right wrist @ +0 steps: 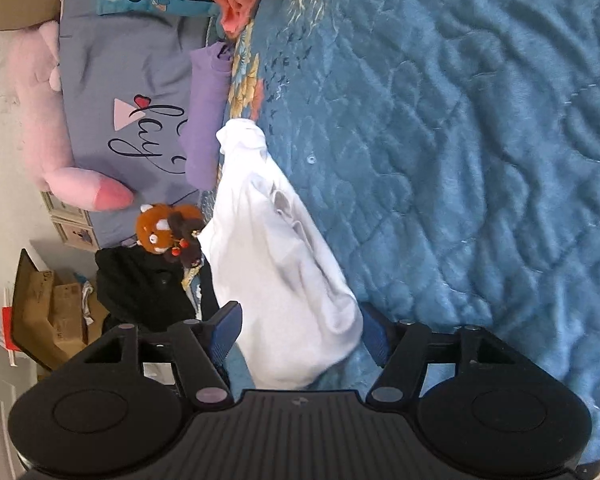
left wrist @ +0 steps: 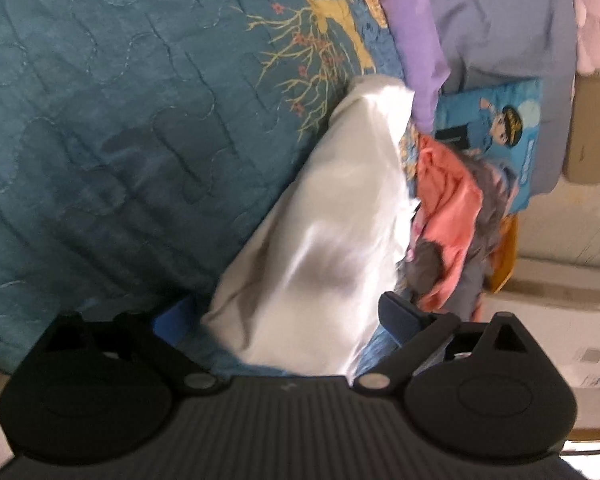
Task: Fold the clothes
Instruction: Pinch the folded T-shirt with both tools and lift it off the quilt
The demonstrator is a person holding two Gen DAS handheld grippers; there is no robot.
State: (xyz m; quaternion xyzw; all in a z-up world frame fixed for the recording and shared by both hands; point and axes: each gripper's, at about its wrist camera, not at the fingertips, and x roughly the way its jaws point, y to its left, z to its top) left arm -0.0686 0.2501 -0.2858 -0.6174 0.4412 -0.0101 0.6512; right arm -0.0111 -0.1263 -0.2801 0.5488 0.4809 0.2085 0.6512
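Note:
A bunched white garment (left wrist: 324, 216) lies stretched across the teal quilt (left wrist: 100, 120), its far end near a purple garment (left wrist: 416, 40). My left gripper (left wrist: 288, 316) is at its near end. The jaws stand wide, and the cloth fills the gap between the blue fingers (left wrist: 400, 312). In the right wrist view the same white garment (right wrist: 272, 248) runs back between my right gripper's (right wrist: 300, 332) fingers (right wrist: 226, 328). These stand closer together and press the rounded near end from both sides. Both views are motion-blurred.
A grey-blue pillow (right wrist: 132, 80) with script lettering, a pink plush (right wrist: 44, 128) and an orange plush toy (right wrist: 160, 228) sit beside the garment. A coral and grey clothes pile (left wrist: 452, 220) lies by a cartoon pillow (left wrist: 496, 132). Cardboard boxes (right wrist: 48, 312) stand off the bed. The quilt (right wrist: 460, 160) spreads wide.

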